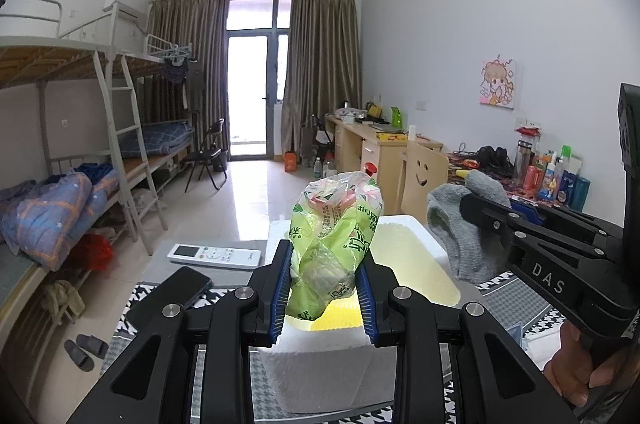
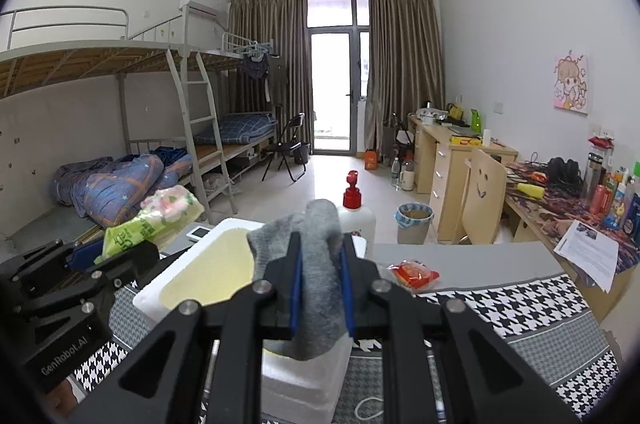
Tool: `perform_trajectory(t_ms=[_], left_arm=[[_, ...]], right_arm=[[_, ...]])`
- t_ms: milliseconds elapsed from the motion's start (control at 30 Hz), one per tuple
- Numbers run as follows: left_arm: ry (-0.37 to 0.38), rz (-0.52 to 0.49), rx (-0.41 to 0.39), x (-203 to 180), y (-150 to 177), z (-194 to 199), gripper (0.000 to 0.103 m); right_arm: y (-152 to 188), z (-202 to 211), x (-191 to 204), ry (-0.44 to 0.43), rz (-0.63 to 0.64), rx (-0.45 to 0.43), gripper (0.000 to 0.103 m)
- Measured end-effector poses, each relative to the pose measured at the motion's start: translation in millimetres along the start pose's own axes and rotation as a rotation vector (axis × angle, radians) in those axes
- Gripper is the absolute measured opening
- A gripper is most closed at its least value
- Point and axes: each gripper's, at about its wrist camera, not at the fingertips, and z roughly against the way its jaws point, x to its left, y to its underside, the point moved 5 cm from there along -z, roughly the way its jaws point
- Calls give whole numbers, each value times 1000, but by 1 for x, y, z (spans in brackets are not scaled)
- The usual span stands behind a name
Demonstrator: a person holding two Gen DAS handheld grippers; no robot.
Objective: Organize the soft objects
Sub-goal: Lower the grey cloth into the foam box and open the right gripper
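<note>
Left gripper (image 1: 324, 294): jaws narrowed on a crinkled, glossy green plastic bag (image 1: 334, 244), blue pads pinching its lower end, bag standing upright over the near end of a white foam box (image 1: 320, 372) with pale yellow inside. Right gripper (image 2: 320, 288): jaws nearly together, clamped on a soft grey knitted sock (image 2: 320, 264), limp, toe drooping over the box's near edge. Beneath, houndstooth cloth (image 2: 520, 308) on the desk.
</note>
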Motion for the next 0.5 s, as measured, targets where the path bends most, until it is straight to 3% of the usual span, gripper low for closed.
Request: perform_trajectory(t_ms=[500], left_arm=[[-16, -2, 10, -2, -3, -8, 32]], right_arm=[[-3, -11, 10, -24, 15, 27, 20]])
